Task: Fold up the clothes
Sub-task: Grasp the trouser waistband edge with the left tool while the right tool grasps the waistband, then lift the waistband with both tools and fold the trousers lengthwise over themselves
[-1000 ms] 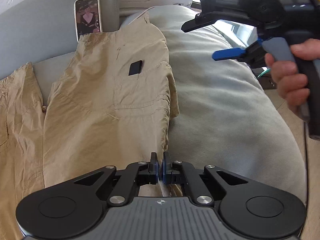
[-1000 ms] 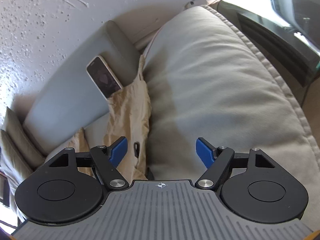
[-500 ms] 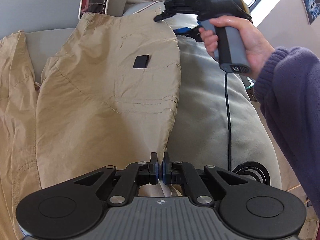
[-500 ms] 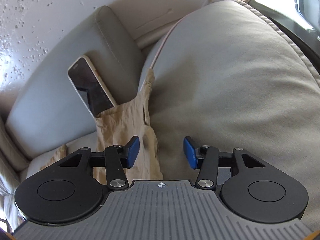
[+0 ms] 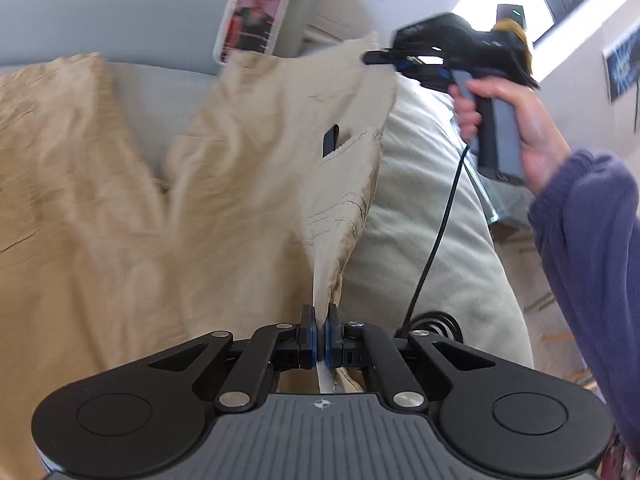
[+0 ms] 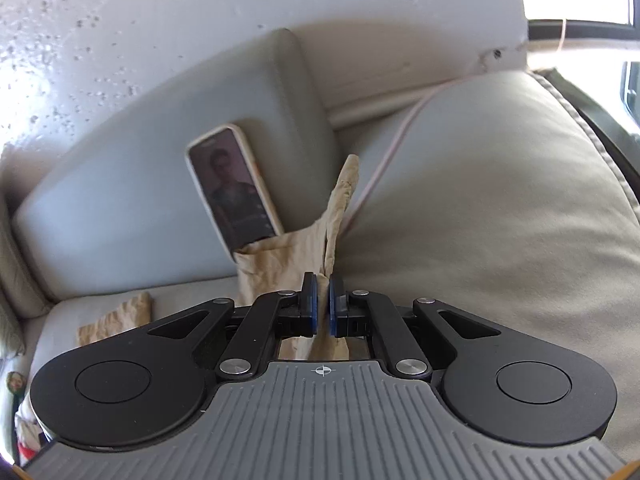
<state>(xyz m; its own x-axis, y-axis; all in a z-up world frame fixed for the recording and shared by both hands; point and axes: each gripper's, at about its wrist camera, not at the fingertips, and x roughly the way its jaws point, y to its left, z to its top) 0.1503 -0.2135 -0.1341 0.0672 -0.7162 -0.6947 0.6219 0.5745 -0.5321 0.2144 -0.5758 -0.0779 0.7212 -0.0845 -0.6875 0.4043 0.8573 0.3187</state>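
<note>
Your left gripper is clenched on the near hem of the tan trousers; your right gripper pinches their far corner. A dark item sits in the pocket. The fabric lifts, creased, ahead over the sofa.

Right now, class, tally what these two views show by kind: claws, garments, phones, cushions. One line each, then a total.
Black two-finger claws with blue pads: 2, left claw and right claw, each shut on the trousers
Tan cotton trousers: 1
White-cased smartphone with lit screen: 1
Grey sofa back cushion: 1
Beige fabric cushion: 1
Total: 6
</note>
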